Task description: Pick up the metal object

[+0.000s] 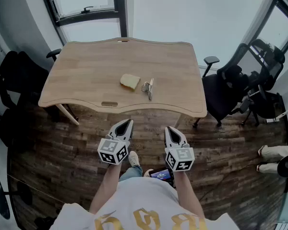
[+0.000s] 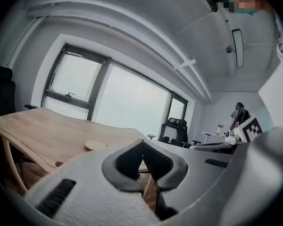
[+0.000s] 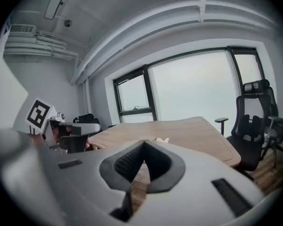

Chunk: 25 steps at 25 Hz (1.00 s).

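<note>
Wooden table (image 1: 86, 75) ahead, I held my left gripper (image 1: 126, 122) and right gripper (image 1: 170, 129) side by side, jaws together, empty. The metal object (image 1: 148, 87) lay flat, slim and silvery.

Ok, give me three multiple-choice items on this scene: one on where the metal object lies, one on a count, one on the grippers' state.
1. Where is the metal object?
A. on the floor
B. on the table, right of the tan slice
C. in a gripper

2. How many loose things lie on the table?
A. two
B. four
C. none

3. How are the left gripper and right gripper?
A. both wide open
B. both shut, empty, short of the table
C. right shut on the metal object

Answers: B, the head view shows it beside the slice; A, only those two; B, each gripper view shows tips meeting on nothing.
</note>
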Motion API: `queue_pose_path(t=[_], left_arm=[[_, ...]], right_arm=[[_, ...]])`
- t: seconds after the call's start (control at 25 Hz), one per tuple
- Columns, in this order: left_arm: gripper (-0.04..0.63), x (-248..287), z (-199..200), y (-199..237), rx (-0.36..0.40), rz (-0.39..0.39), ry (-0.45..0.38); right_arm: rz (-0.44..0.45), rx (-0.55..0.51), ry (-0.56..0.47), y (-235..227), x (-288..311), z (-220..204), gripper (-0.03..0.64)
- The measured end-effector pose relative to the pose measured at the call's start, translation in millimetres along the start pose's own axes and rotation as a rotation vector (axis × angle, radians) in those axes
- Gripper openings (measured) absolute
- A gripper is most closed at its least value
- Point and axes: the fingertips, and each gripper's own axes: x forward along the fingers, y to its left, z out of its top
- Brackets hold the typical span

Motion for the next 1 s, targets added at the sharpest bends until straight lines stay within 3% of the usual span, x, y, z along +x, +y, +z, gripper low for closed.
queue_pose_path(t=[0.24, 0.4, 0.6, 0.84, 1.0], left_arm=[[0.020, -3.9, -6.0, -4.2, 0.018, 0.037, 0.039], [0.020, -12.2, -0.9, -5.8, -0.006, 0.051, -0.013], [0.020, -6.0, -10.2, -8.0, -0.062, 0.033, 0.002], [0.020, 34.3, -18.8, -13.0, -0.075, -0.024, 0.028], [0.020, 64.8, -19.8, 13.4, -0.087, -0.032, 0.045]], right_arm=[[0.009, -0.006, -0.001, -0.8, -7.6, -2.8, 0.011], [0.012, 0.003, -0.006, -0.8, -15.3, -3.8, 0.011], [-0.002, 0.019, 0.000, -12.2, -17.4, -8.7, 0.011], [-0.015, 0.034, 0.026, -37.1, -1.6, -15.0, 0.011], [-0.016, 0.040, 0.046, -46.7, 37.7, -15.5, 0.011]])
